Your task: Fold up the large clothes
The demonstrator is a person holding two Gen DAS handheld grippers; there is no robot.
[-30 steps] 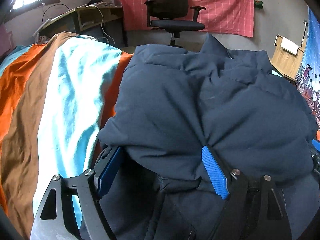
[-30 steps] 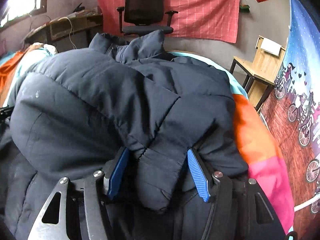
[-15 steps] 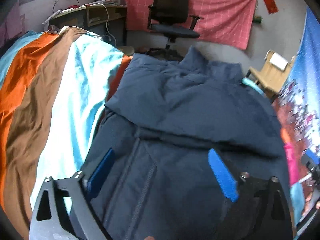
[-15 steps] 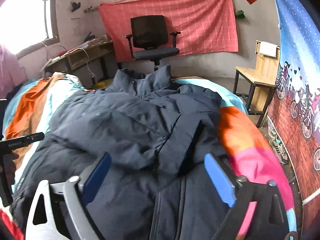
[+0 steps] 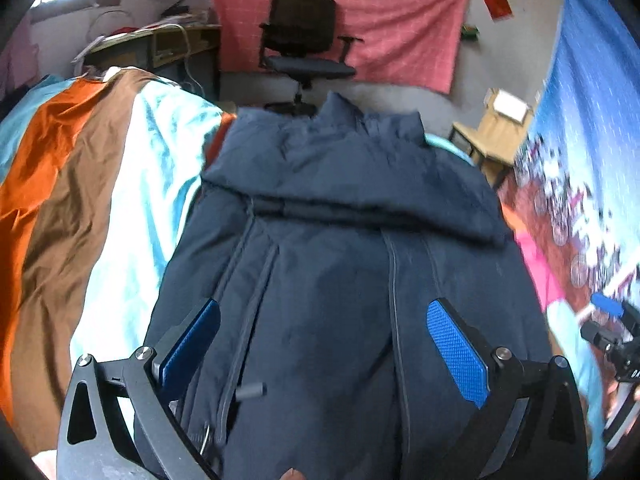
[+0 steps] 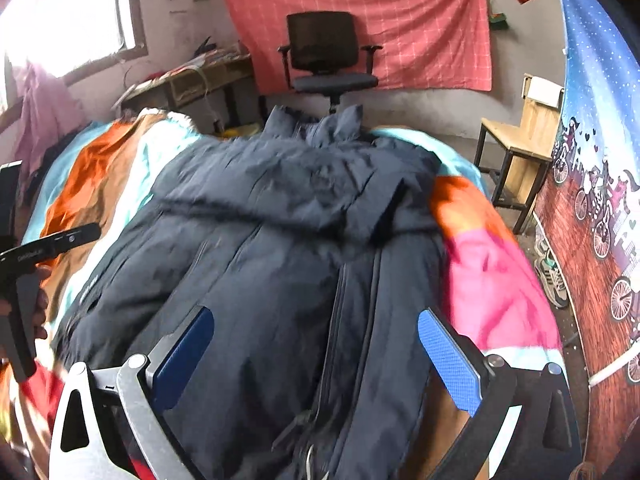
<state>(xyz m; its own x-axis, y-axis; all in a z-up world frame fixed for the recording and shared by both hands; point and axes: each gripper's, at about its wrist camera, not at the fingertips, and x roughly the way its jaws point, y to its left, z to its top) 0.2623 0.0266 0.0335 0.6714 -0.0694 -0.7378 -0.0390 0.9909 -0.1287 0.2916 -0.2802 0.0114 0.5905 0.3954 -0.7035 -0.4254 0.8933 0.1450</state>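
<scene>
- One dark navy padded jacket (image 5: 340, 280) is lying on the bed's striped orange, brown and turquoise cover (image 5: 80, 200), collar toward the black office chair (image 5: 304, 40), upper part folded down over the body.
- Left gripper (image 5: 320, 344) is hovering over the jacket, blue-padded fingers (image 5: 456, 356) standing wide apart, gripping nothing.
- Right gripper (image 6: 316, 356) is hovering likewise, fingers (image 6: 448, 360) spread, empty.
</scene>
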